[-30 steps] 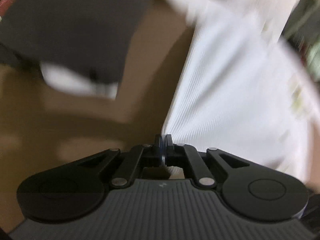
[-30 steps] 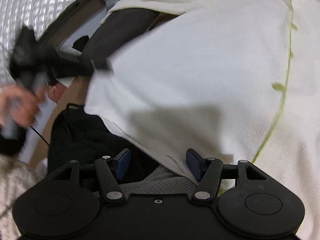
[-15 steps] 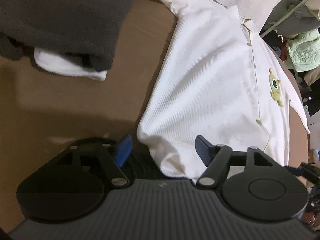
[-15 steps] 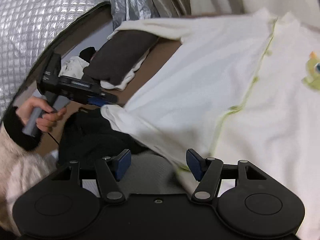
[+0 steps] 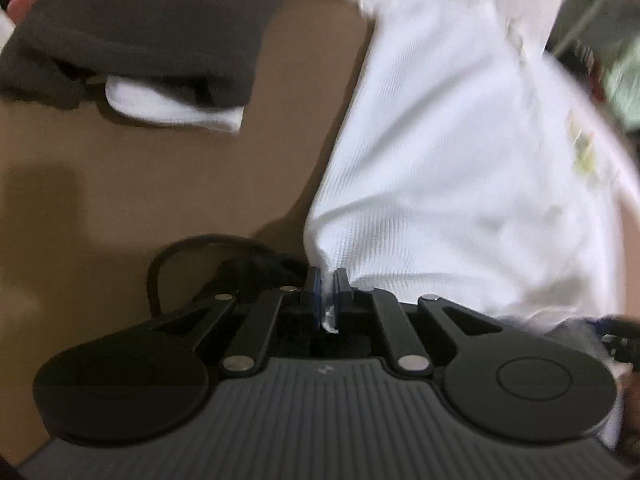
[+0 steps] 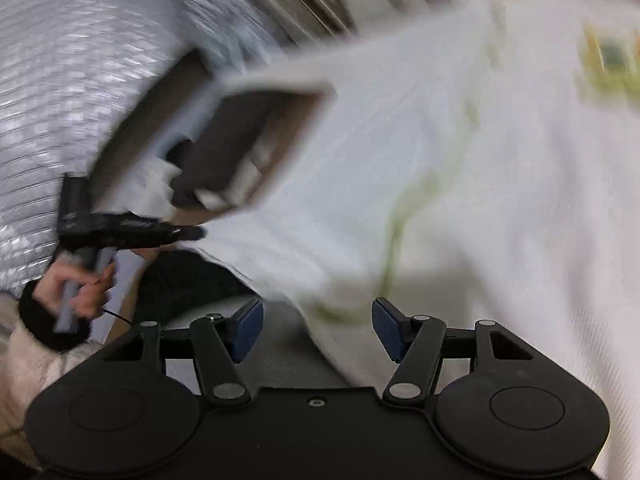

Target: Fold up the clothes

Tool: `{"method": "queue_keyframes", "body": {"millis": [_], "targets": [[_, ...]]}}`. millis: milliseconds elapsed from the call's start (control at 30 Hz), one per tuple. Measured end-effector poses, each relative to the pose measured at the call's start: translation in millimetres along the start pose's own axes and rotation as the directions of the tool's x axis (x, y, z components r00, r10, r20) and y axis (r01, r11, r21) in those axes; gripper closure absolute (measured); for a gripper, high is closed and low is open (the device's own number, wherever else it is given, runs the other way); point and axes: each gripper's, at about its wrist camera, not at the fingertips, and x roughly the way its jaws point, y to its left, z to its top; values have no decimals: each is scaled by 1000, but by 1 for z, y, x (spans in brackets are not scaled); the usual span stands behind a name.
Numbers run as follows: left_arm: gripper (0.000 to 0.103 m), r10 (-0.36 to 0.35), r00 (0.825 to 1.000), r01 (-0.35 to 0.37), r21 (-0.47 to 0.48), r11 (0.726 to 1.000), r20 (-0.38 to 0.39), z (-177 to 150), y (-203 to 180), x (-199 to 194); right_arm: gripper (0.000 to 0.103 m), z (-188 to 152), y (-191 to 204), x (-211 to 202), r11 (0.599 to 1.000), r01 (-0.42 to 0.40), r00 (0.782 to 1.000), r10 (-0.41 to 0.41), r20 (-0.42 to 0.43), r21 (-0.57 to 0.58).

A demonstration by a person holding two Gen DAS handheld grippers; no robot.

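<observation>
Left wrist view: on a brown table [image 5: 140, 200], a folded dark garment [image 5: 152, 24] lies far left, and the left gripper [image 5: 326, 296] is pinched tight on the near hem of a white shirt [image 5: 460, 160] spread to the right. Right wrist view, blurred: the right gripper [image 6: 318, 328] has its blue pads spread apart around the shirt's near edge without touching it, while a hand [image 6: 80, 288] holds the other gripper at left.

A white ribbed shirt [image 5: 460, 168] lies spread on the brown tabletop [image 5: 160, 184], blurred by motion. A thin green line runs down its front, with a small yellow-green patch near the chest. Its near hem corner is bunched and pinched up. Beside it sits a folded dark garment [image 5: 152, 20] over a folded white one [image 5: 176, 108].
</observation>
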Motion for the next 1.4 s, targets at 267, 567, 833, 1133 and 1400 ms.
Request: {"method": "queue_keyframes", "body": {"millis": [267,567,833,1133,1400], "targets": [[54,-114,988,119,-39,992,103,6,-1,-16,37,4,18,-14,993,88,995,-84,54,-81],[43,-91,963,91,10,996,252,49,-7,-30,37,51,11,-55,982,146,984,-132,118,-122],[36,0,977,6,-26,1000,213,163,-41,90,37,118,19,-32,918,268,957,-219,190,-293],[32,60,967,-22,-154,988,247,250,-32,196,37,140,-60,-31,851,405,899,-305,313,-334],[98,200,944,-222,59,973,264,279,-52,219,36,139,-146,-91,888,436,869,-372,326,-150]]}}
